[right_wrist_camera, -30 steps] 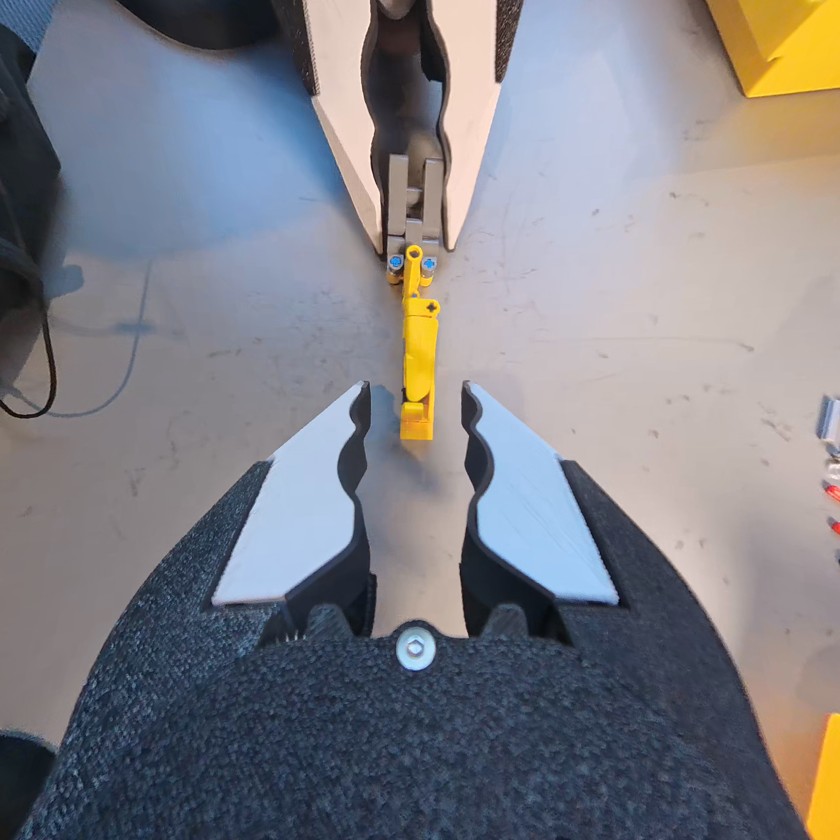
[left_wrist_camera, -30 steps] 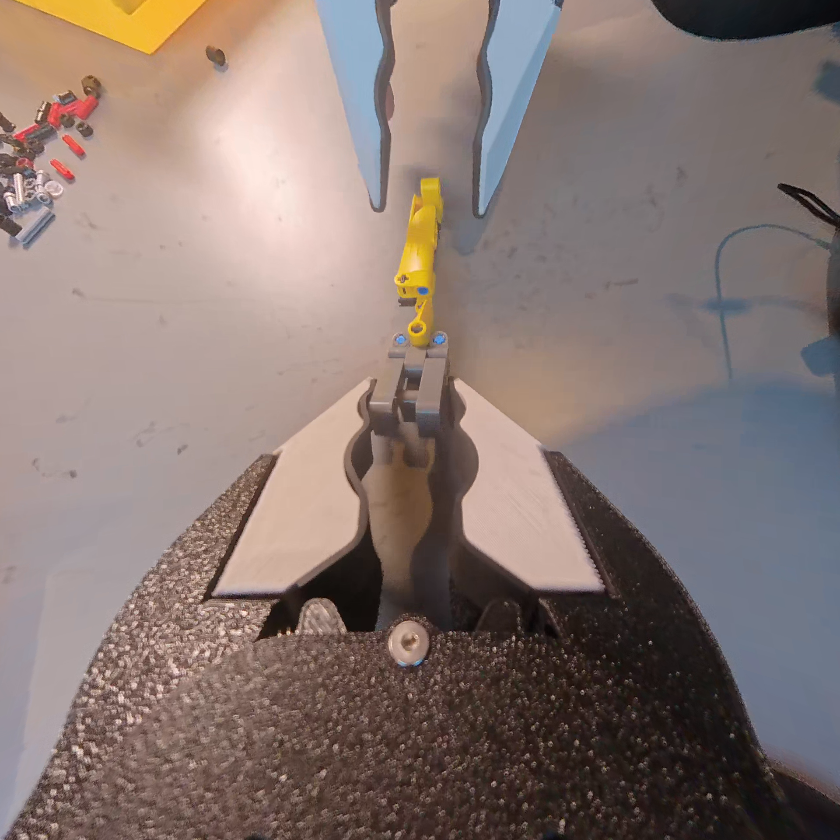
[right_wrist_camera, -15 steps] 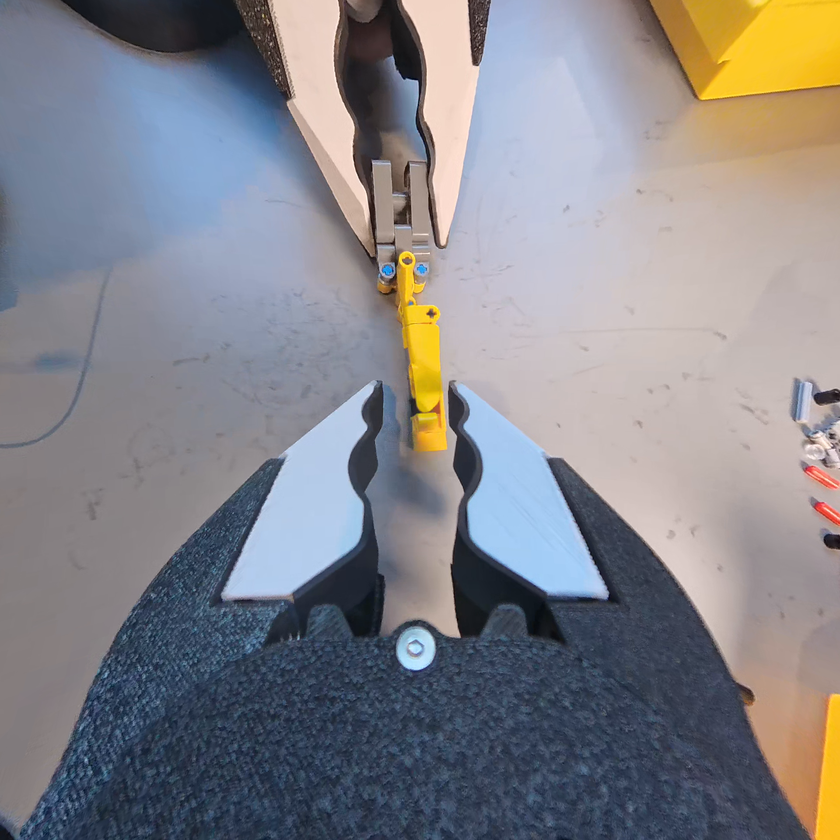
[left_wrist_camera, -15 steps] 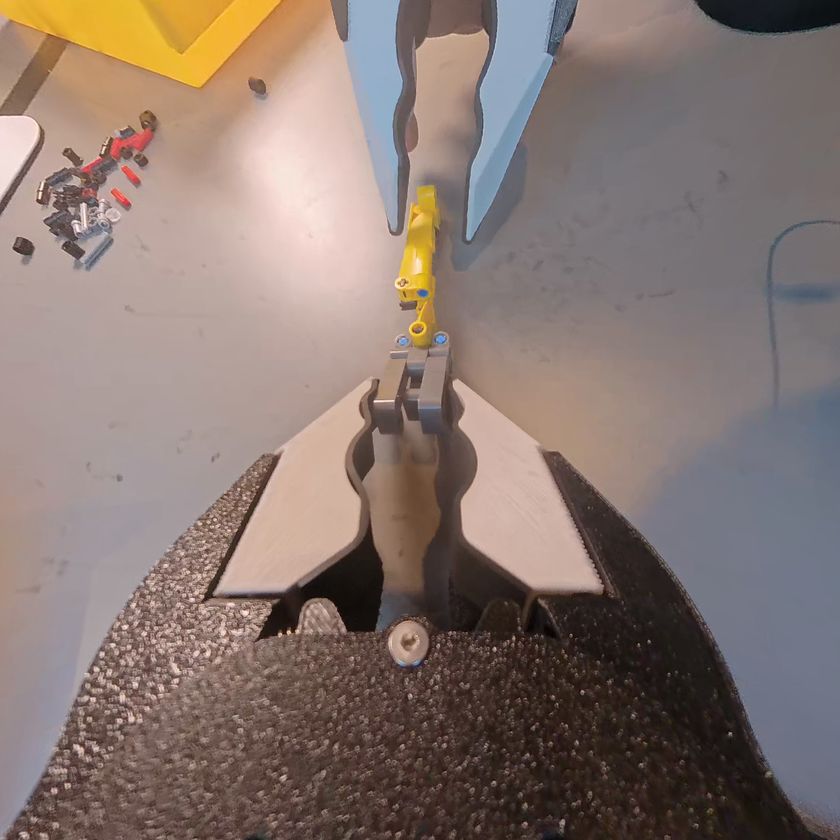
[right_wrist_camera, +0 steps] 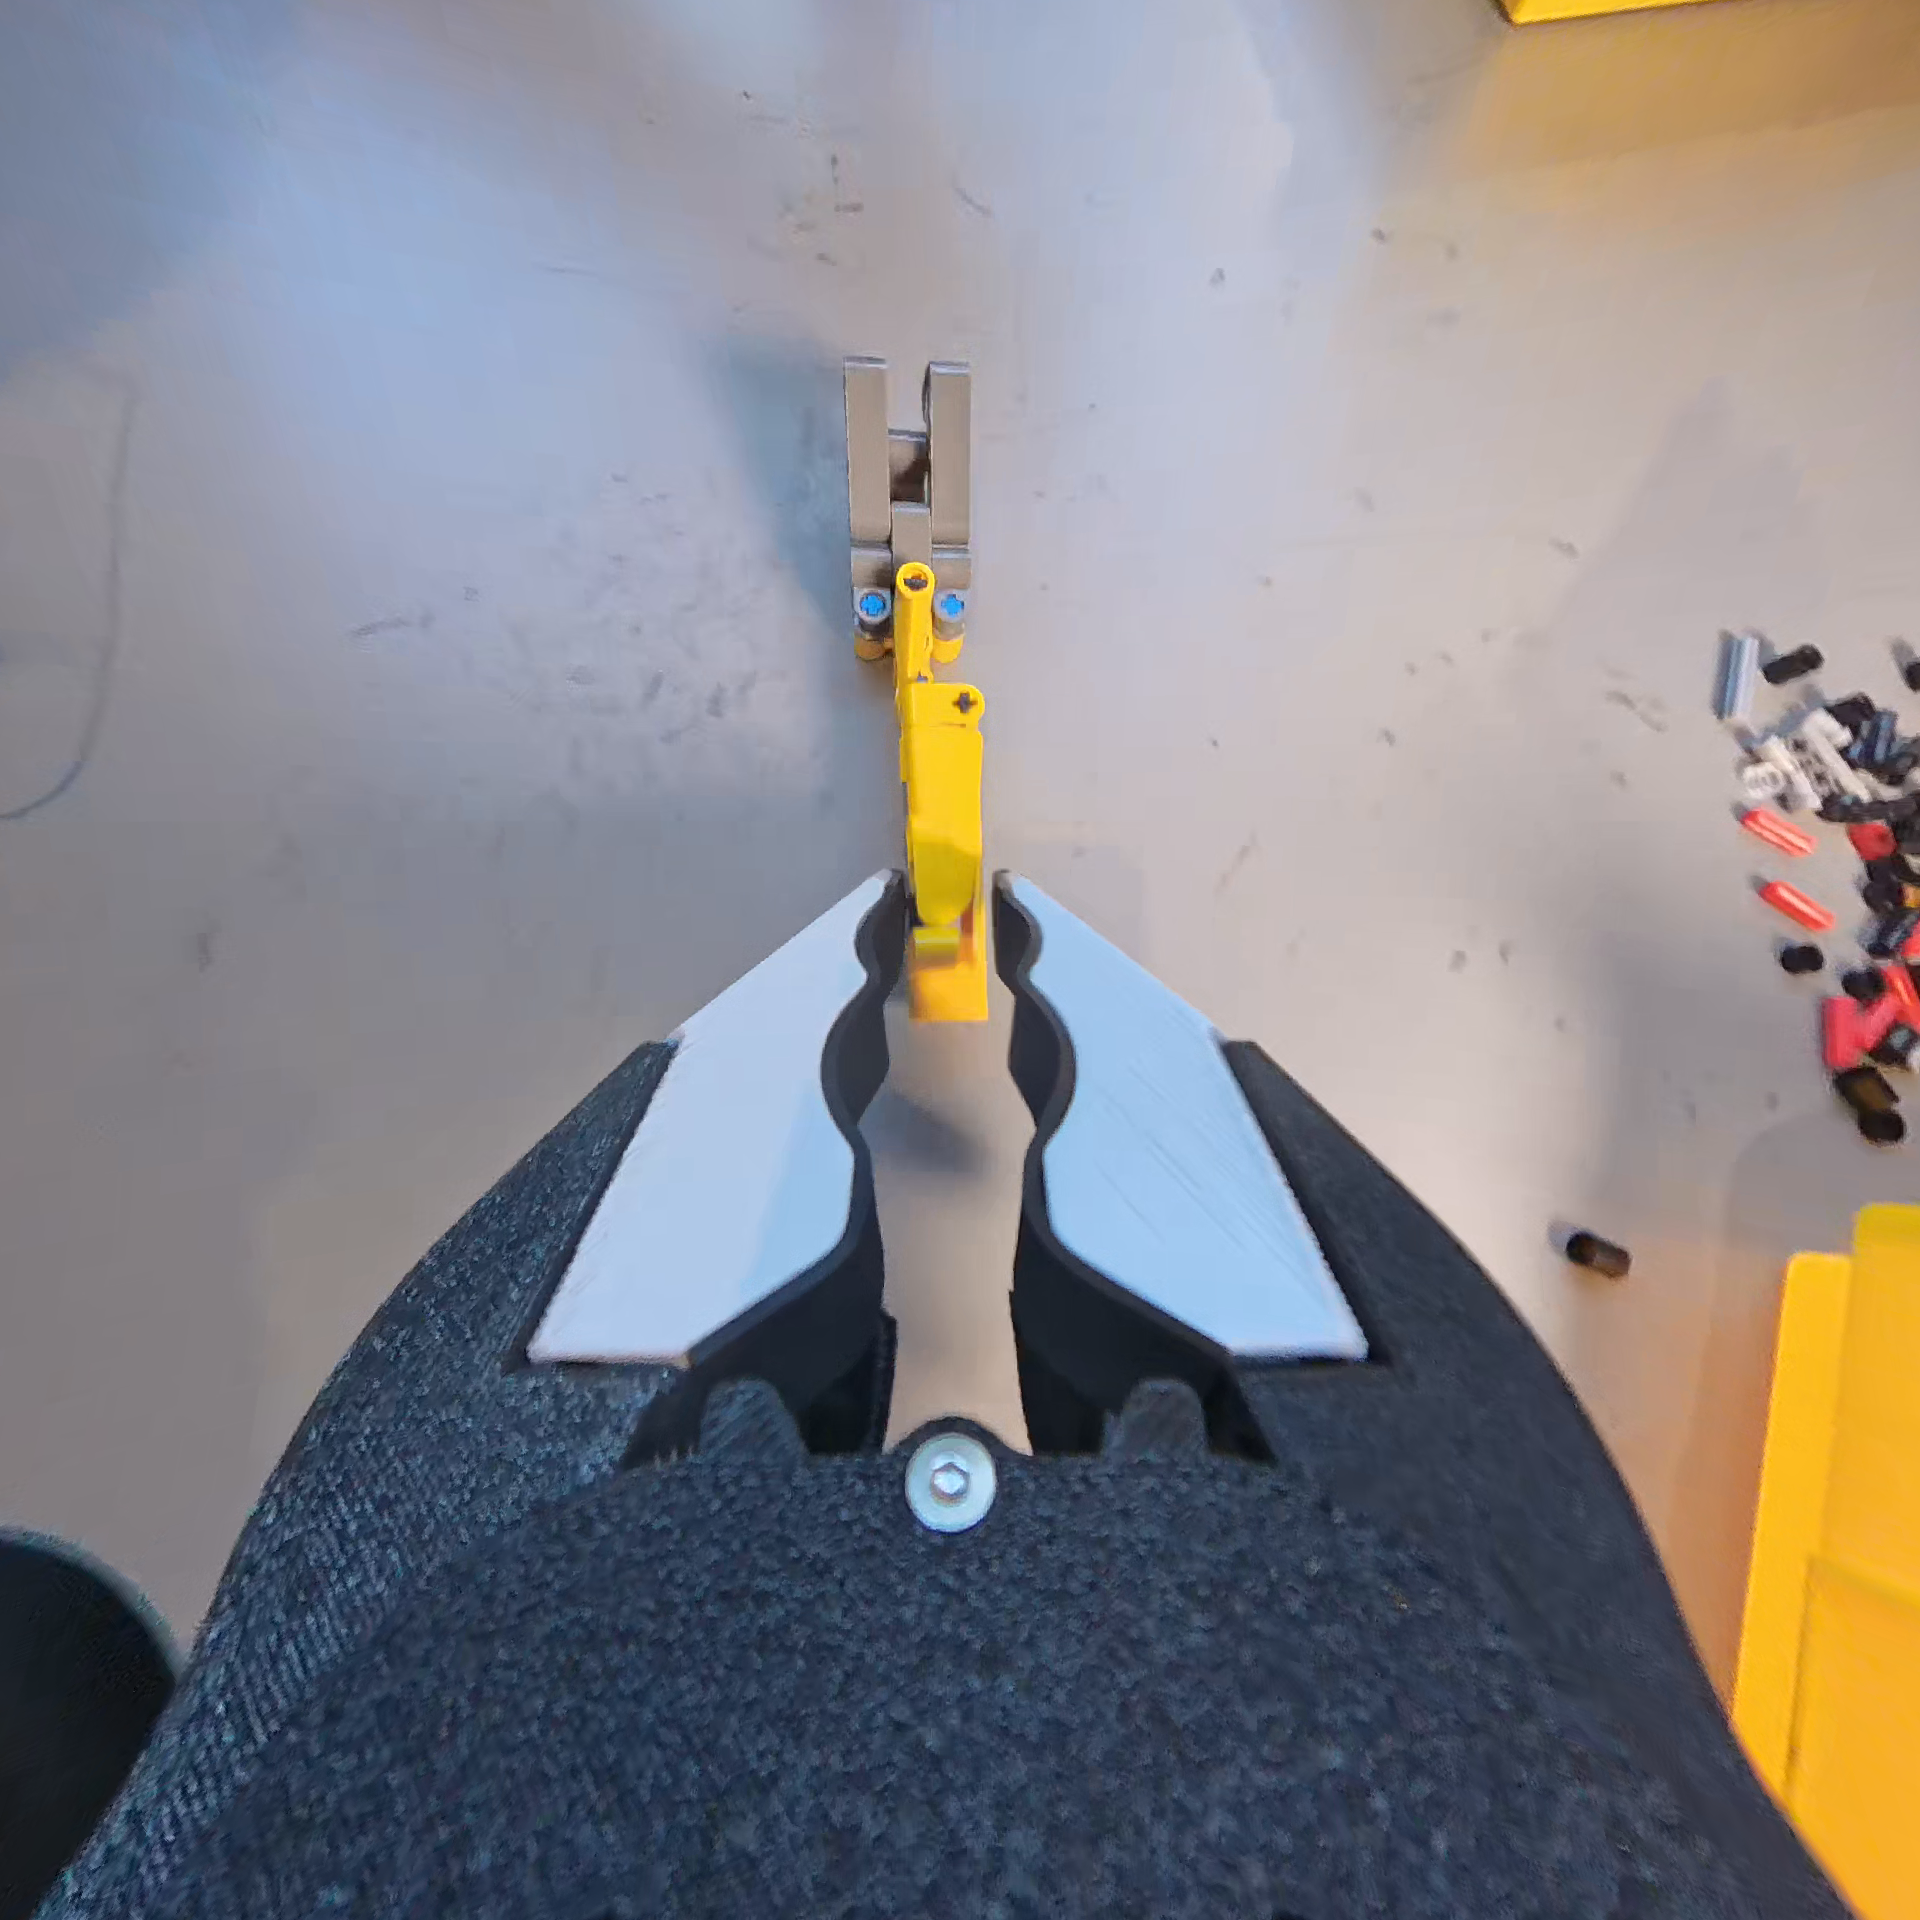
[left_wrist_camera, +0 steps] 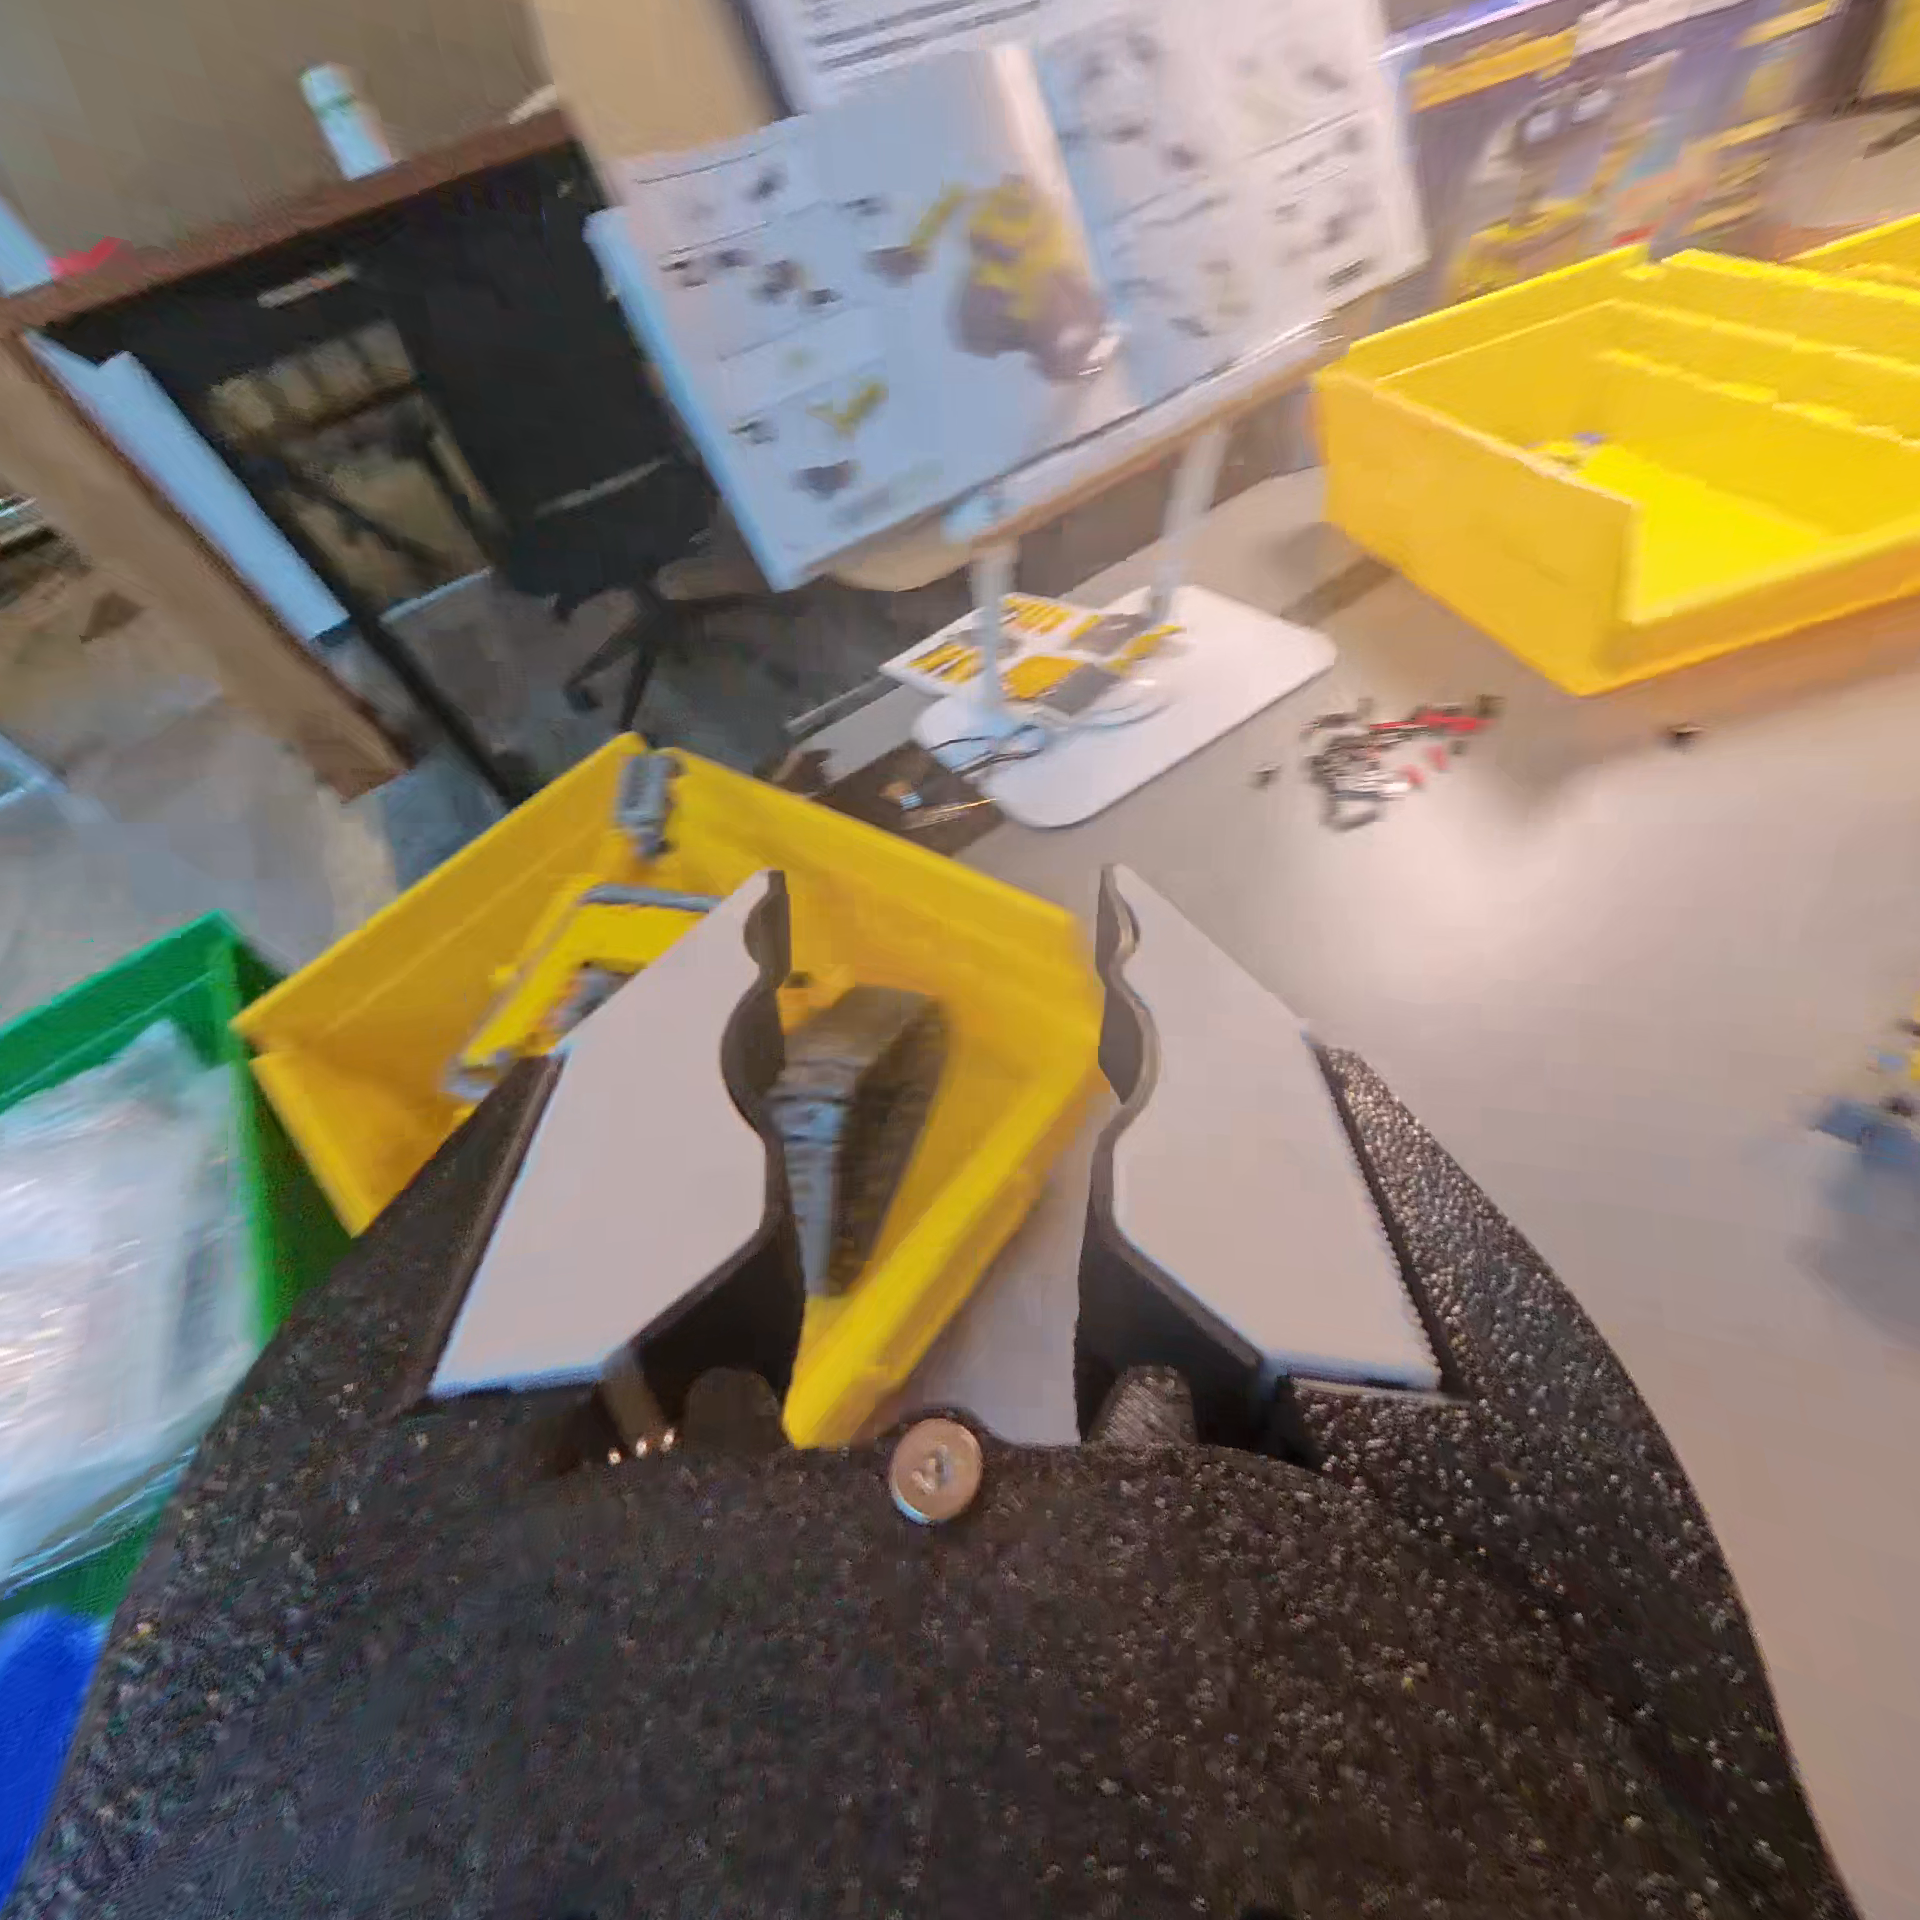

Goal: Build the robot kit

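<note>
**Right jaws close on a brick assembly; left gripper spread above a bin**

The right gripper point(right_wrist_camera: 943, 878) has its jaws narrowed around the yellow end of a yellow-and-grey brick assembly point(right_wrist_camera: 940, 790); actual contact cannot be told. The assembly lies on the grey worktop point(right_wrist_camera: 416, 623), its grey end pointing away. Loose small parts point(right_wrist_camera: 1849, 831) lie to the right, well apart.

The left gripper point(left_wrist_camera: 940, 883) is raised, jaws spread wide and holding nothing, over a yellow bin point(left_wrist_camera: 914, 894) containing a dark ribbed piece point(left_wrist_camera: 862, 1101). Beyond stand an instruction booklet point(left_wrist_camera: 935, 312) on a stand and a larger yellow tray point(left_wrist_camera: 1455, 540). The view is blurred.
</note>
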The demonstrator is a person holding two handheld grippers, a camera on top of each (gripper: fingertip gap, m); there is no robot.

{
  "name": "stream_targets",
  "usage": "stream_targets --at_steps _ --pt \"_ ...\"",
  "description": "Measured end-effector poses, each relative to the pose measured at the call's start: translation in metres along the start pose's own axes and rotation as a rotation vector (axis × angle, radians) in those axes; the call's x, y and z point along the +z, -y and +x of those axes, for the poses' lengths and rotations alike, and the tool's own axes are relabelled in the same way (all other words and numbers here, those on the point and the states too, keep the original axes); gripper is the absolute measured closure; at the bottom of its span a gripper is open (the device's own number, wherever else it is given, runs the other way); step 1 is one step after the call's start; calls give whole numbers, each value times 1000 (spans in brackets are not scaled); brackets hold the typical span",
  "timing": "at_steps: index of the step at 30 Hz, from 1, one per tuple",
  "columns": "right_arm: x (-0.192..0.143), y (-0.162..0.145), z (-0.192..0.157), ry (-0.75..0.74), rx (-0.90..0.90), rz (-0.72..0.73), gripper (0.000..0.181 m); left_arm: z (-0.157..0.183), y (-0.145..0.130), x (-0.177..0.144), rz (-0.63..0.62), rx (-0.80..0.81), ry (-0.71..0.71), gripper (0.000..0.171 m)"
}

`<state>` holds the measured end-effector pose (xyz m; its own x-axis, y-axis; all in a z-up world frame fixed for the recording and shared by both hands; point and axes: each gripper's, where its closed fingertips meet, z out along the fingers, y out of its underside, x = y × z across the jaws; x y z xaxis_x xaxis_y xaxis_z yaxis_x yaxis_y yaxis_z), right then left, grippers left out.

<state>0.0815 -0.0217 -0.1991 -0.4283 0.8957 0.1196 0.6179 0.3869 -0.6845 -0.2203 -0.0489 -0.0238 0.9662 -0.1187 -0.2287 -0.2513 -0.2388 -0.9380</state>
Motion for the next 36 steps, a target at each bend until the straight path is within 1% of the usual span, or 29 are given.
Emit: stream_targets --at_steps 2,3,4,6,7,9,12,13,16,19,22,27,32,34,36 --pt "-5 -3 0 -21 12 13 163 -60 2 3 -99 29 82 108" --pt "-7 -4 0 -28 13 19 162 -85 -4 10 -165 61 91 102" --pt "-10 -3 0 -37 13 25 162 -103 -17 19 -248 80 64 94" --pt "-14 -1 2 -57 9 35 161 -127 -53 36 -417 43 -18 77" --pt "-17 0 3 -69 8 37 161 -134 -69 43 -473 16 -55 75" --pt "-21 1 3 -88 14 47 161 -137 -89 54 -525 -8 -135 69" --pt "-27 -1 -1 -100 35 71 161 -130 -104 69 -547 -38 -235 60" --pt "-29 -1 -3 -98 45 84 161 -128 -110 74 -573 -38 -257 59" --pt "-31 1 -3 -89 76 120 161 -128 -125 84 -643 11 -274 63" --pt "-29 2 0 -89 85 127 161 -128 -122 88 -649 33 -295 65" --pt "-29 5 0 -82 80 139 161 -126 -116 90 -625 46 -302 65" --pt "-30 5 1 -82 89 155 161 -128 -94 85 -578 102 -273 66" --pt "-32 6 3 -93 88 162 161 -139 -61 66 -540 140 -231 66" --pt "-35 8 3 -105 84 169 161 -140 -43 55 -513 164 -214 66" --pt "-39 11 5 -123 82 180 161 -134 -20 43 -464 179 -212 66"
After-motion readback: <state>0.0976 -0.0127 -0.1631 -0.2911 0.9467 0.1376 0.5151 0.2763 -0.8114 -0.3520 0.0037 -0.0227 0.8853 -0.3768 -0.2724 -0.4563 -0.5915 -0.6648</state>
